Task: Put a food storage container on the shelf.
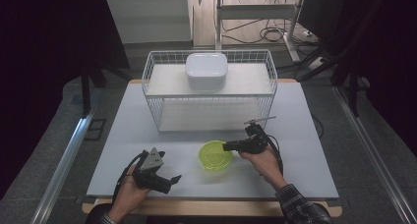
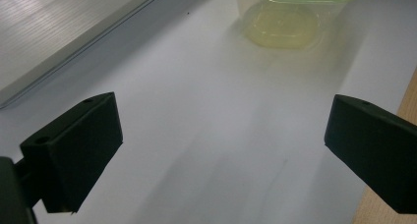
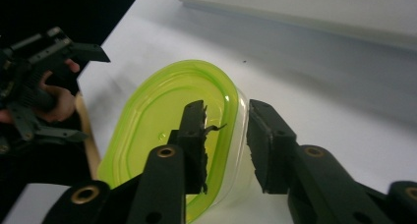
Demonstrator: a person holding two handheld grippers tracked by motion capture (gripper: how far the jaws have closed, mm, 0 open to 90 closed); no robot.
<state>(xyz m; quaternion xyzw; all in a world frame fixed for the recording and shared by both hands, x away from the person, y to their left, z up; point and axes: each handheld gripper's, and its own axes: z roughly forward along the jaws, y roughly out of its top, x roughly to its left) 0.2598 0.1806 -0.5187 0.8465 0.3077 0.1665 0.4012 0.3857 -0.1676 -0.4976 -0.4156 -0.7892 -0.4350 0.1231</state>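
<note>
Above the unlabelled green-lidded container [image 3: 167, 135], the right gripper [image 3: 226, 135] straddles its rim, jaws apart; left gripper [image 1: 164, 177] gapes wide.

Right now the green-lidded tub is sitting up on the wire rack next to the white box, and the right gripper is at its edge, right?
Not quite. The green-lidded tub sits on the table, in front of the wire rack, not up on it; only the white box is up there. The high view shows this. The right gripper is indeed at its edge, one jaw either side of the rim.

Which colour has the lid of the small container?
Bright yellow-green lid, best seen in the right gripper view.
</note>
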